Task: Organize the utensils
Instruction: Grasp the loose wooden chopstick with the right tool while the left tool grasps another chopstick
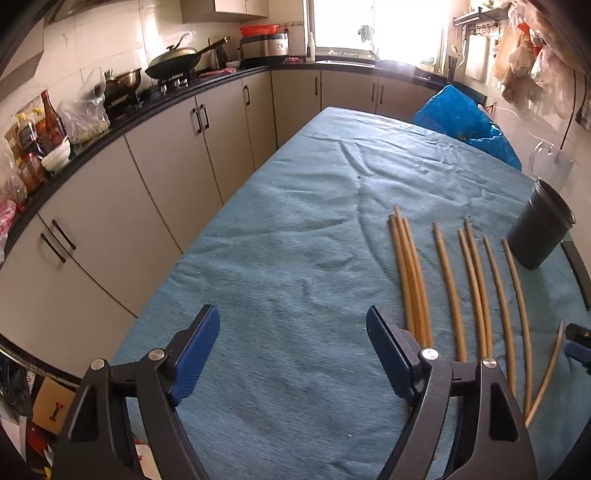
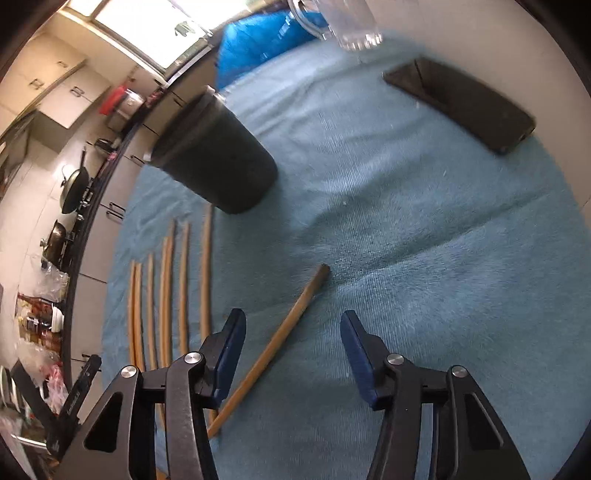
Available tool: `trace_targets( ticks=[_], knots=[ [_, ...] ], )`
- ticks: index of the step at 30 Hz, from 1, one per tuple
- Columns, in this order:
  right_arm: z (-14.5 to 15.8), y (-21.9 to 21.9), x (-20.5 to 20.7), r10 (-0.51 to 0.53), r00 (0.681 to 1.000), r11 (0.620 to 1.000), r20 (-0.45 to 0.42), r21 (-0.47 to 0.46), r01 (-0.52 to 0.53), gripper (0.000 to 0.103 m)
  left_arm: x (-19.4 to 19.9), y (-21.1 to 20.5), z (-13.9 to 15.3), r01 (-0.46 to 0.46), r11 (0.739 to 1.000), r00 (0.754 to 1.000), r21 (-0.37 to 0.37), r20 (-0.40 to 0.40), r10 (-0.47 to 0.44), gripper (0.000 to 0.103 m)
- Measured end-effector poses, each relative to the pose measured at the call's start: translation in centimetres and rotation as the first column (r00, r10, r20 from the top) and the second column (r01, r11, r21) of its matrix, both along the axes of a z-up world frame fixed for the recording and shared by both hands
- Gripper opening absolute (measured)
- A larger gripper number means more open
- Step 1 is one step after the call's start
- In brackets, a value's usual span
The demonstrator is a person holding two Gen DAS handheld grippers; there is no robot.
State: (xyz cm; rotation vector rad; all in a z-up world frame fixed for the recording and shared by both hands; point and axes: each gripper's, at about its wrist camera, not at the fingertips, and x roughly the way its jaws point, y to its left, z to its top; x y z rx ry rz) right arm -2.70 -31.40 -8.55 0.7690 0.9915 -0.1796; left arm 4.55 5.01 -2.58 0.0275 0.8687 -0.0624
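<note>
A dark cup, round, tapered and matte, stands upright on the table, which is draped in a wrinkled blue terry cloth. Just beside the cup's base lies a row of thin wooden chopsticks, smooth, tan and roughly parallel, some touching in small bundles and others a little apart. One more chopstick lies slanted across the cloth, apart from the row on the side away from the kitchen cabinets, its blunt end pointing toward the cup. Beyond the cup a flat black phone rests on the cloth, and the base of a clear glass jug shows past it. The left tool hovers low over bare cloth, beside the row on the side away from the cup, its blue ribbed pads spread wide with nothing between them. The right tool is tilted down over the slanted chopstick, its pads also well apart and gripping nothing.
</note>
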Motion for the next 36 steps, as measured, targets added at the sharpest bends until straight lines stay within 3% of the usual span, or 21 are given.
trace_targets(
  ticks=[6,12,14,18,22,24,25,27,28,30,32,36],
  knots=[
    [0.4,0.9,2.3,0.016,0.998,0.992,-0.056,-0.126,-0.023,0.050,0.5,0.9,-0.1,-0.003,1.000,1.000,0.005,0.005,0.003,0.081],
    [0.3,4.8,5.5,0.139,0.982,0.943,-0.125,-0.288,-0.170,0.020,1.3,0.8,-0.3,0.006,1.000,1.000,-0.001,0.003,-0.006,0.081],
    [0.3,5.9,6.3,0.163,0.978,0.921,-0.133,-0.335,-0.199,0.015,1.7,0.5,-0.2,0.026,1.000,1.000,0.009,-0.012,-0.026,0.081],
    [0.1,5.7,7.2,0.192,0.973,0.922,-0.130,-0.315,-0.225,0.008,3.1,-0.2,0.1,0.111,0.993,0.991,-0.029,-0.078,-0.113,0.081],
    [0.6,4.9,7.8,0.197,0.975,0.935,-0.104,-0.279,-0.219,0.008,5.6,-1.4,0.5,0.176,0.981,0.972,-0.084,-0.146,-0.187,0.079],
    [1.0,4.6,7.4,0.210,0.976,0.944,-0.054,-0.249,-0.217,0.008,7.0,-2.4,0.5,0.192,0.976,0.961,-0.107,-0.180,-0.208,0.064],
    [1.3,4.8,7.1,0.220,0.975,0.947,-0.029,-0.234,-0.221,0.008,7.9,-3.3,0.3,0.214,0.969,0.951,-0.121,-0.201,-0.235,0.063],
    [1.7,5.3,6.9,0.230,0.973,0.949,-0.003,-0.221,-0.225,0.008,9.4,-4.4,0.0,0.202,0.973,0.947,-0.109,-0.231,-0.222,0.053],
    [1.8,5.3,6.7,0.232,0.973,0.950,0.008,-0.216,-0.225,0.008,10.3,-5.4,-0.4,0.219,0.969,0.939,-0.112,-0.246,-0.241,0.052],
    [2.0,5.5,6.5,0.236,0.971,0.950,0.024,-0.217,-0.225,0.008,11.8,-6.3,-1.4,0.204,0.974,0.927,-0.096,-0.302,-0.224,0.036],
    [2.4,5.7,6.2,0.237,0.971,0.948,0.037,-0.226,-0.223,0.008,12.9,-7.3,-2.5,0.210,0.974,0.914,-0.087,-0.336,-0.228,0.028],
    [2.9,5.7,5.4,0.234,0.971,0.949,0.056,-0.229,-0.216,0.008,13.2,-7.7,-2.9,0.183,0.982,0.924,-0.040,-0.334,-0.186,0.011]
  ],
)
